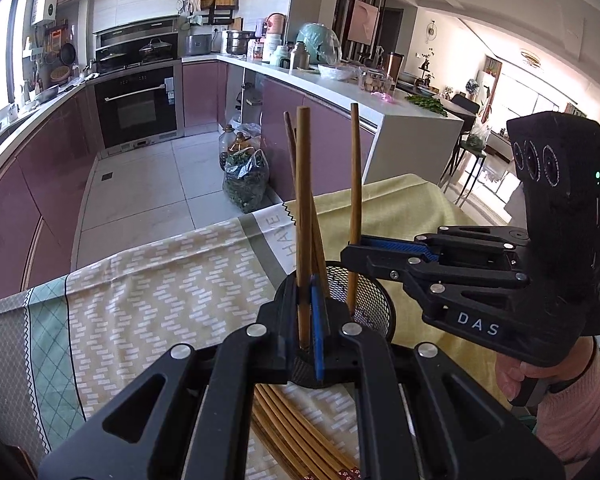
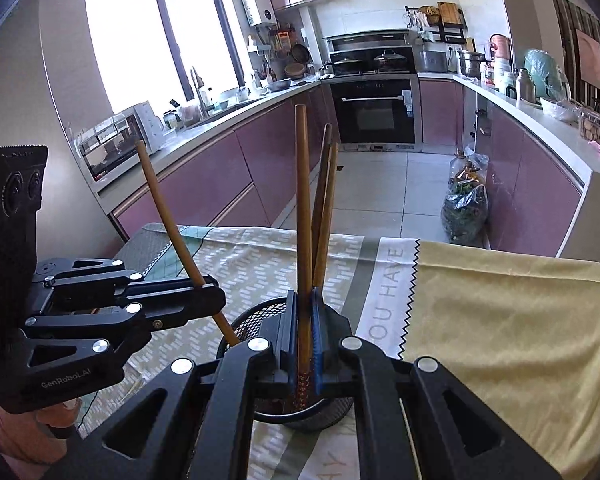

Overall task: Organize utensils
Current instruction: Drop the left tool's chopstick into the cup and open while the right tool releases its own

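Note:
A black mesh holder (image 1: 374,300) (image 2: 256,320) stands on the table with two chopsticks (image 2: 324,200) leaning in it. My left gripper (image 1: 306,312) (image 2: 210,300) is shut on one upright wooden chopstick (image 1: 303,208) (image 2: 168,224), its lower end over the holder. My right gripper (image 2: 304,328) (image 1: 354,256) is shut on another upright chopstick (image 2: 303,216) (image 1: 355,184), its patterned end inside the holder. A bundle of several chopsticks (image 1: 296,436) lies on the cloth below my left gripper.
The table carries a patterned cloth (image 1: 160,288) and a yellow cloth (image 2: 500,320). Beyond the table's far edge lie the kitchen floor, purple cabinets (image 2: 220,184), an oven (image 1: 140,100) and a bag of greens (image 1: 246,180).

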Action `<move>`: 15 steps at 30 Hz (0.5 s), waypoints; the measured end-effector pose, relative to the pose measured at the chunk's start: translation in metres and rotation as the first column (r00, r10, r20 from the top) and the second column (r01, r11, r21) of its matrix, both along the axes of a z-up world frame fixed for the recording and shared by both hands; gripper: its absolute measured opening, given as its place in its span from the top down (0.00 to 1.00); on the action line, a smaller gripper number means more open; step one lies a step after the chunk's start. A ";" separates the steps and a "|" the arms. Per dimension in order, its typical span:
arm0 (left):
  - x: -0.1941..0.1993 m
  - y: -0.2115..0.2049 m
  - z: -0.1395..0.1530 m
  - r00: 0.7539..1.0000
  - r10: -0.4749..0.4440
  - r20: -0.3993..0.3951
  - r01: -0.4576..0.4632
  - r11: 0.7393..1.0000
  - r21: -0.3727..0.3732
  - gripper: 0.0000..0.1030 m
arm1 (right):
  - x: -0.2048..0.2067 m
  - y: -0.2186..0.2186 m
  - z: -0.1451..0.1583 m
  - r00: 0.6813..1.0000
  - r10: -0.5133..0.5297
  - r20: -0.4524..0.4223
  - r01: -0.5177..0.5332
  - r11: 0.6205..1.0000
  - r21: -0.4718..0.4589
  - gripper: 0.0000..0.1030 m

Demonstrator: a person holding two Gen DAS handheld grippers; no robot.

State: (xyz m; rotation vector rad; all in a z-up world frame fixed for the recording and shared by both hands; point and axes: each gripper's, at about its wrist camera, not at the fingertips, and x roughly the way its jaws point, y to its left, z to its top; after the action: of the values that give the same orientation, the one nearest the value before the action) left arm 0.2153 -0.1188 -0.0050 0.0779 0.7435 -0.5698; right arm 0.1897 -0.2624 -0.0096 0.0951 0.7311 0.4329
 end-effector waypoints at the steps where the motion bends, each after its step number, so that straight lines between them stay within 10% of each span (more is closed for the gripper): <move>1: 0.003 0.000 -0.001 1.000 0.003 -0.005 -0.003 1.000 -0.001 0.93 | 0.001 -0.001 -0.002 1.000 -0.004 -0.004 0.004 1.000 -0.001 0.94; 15: 0.018 0.001 -0.010 0.999 0.038 -0.036 -0.039 0.999 -0.015 0.89 | 0.008 -0.004 -0.008 0.999 -0.034 -0.016 0.034 0.999 0.020 0.89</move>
State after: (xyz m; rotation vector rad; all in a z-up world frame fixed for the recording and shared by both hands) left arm 0.2335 -0.1180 -0.0148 0.0387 0.7734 -0.5414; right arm 0.1978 -0.2668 -0.0175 0.1294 0.7397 0.4076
